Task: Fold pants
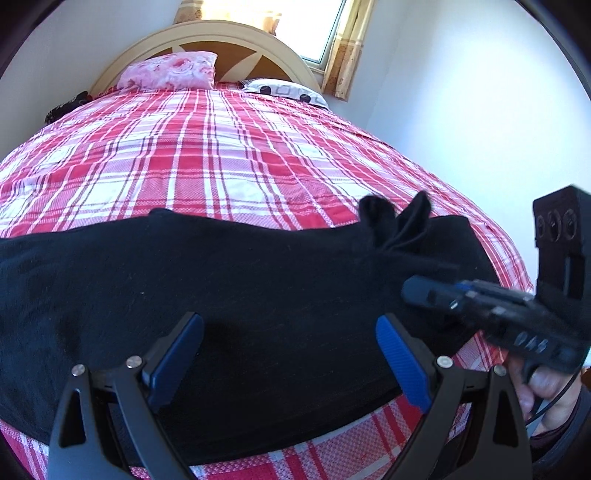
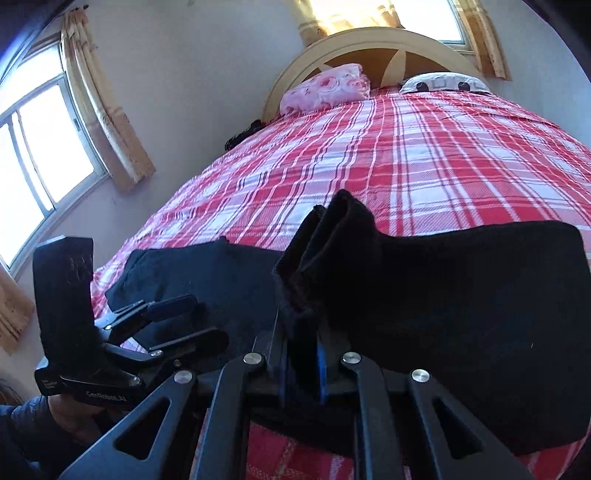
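Black pants [image 1: 240,295] lie across the near end of a bed; they also show in the right wrist view [image 2: 461,306]. My left gripper [image 1: 290,354] is open just above the pants, with blue pads [image 1: 402,358] wide apart and nothing between them. It also shows in the right wrist view [image 2: 184,321]. My right gripper [image 2: 303,373] is shut on a pinched fold of the pants, and the cloth [image 2: 332,236] stands up above its fingers. In the left wrist view the right gripper [image 1: 417,291] sits at the pants' right end, below a raised bunch of cloth [image 1: 391,221].
The bed has a red and white plaid cover [image 1: 207,158]. A pink pillow [image 1: 170,72] and a white patterned pillow [image 1: 284,90] lie by the cream headboard [image 1: 221,33]. Windows with curtains [image 2: 107,107] are on the walls. A dark item [image 1: 66,105] lies at the bed's left edge.
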The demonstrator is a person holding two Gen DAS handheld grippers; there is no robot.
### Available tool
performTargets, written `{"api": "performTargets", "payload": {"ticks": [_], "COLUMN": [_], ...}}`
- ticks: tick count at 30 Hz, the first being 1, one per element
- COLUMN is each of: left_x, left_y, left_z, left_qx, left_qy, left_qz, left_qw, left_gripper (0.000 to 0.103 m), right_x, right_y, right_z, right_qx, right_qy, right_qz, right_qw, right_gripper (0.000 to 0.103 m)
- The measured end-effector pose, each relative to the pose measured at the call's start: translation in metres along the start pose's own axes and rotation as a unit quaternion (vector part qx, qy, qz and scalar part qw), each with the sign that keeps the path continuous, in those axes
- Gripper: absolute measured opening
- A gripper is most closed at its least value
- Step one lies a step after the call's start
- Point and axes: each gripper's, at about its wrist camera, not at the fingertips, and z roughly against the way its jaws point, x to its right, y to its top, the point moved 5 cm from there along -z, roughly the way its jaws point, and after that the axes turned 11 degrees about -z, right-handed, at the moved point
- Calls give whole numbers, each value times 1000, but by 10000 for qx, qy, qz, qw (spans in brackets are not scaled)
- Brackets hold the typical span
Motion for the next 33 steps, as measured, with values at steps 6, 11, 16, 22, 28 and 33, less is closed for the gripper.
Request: {"api": "performTargets", "payload": {"ticks": [6,11,16,22,28,33], "left_x": [-3,6,24,41,45,54], "left_y": [-1,9,29,43,42,41], "left_z": [3,2,-10,-44,-54,-58], "left_qx": [16,5,-68,-355,-497,-602], "left_qy": [-11,-79,-398,-653,-531,-570], "left_qz": [43,-92,-277,-249,-241,-481], "left_qw": [10000,9999,9988,9969,9971,9954], "left_gripper": [97,97,97,87,70,28], "right_x": [-2,-11,-8,40,110,125], "right_y": [-17,-22,-27,-6,11,3], "right_z": [-21,-14,9,71,103,90], "right_qx": [-430,-572,-530,315,827,650], "right_qy": [-235,-37,-150,-646,-1572,-1487], "right_qz": [212,401,607,38,-686,-870], "right_qw": [9986,9976,9966,9974,9817,9829], "right_gripper": [19,45,47,47,47,47]}}
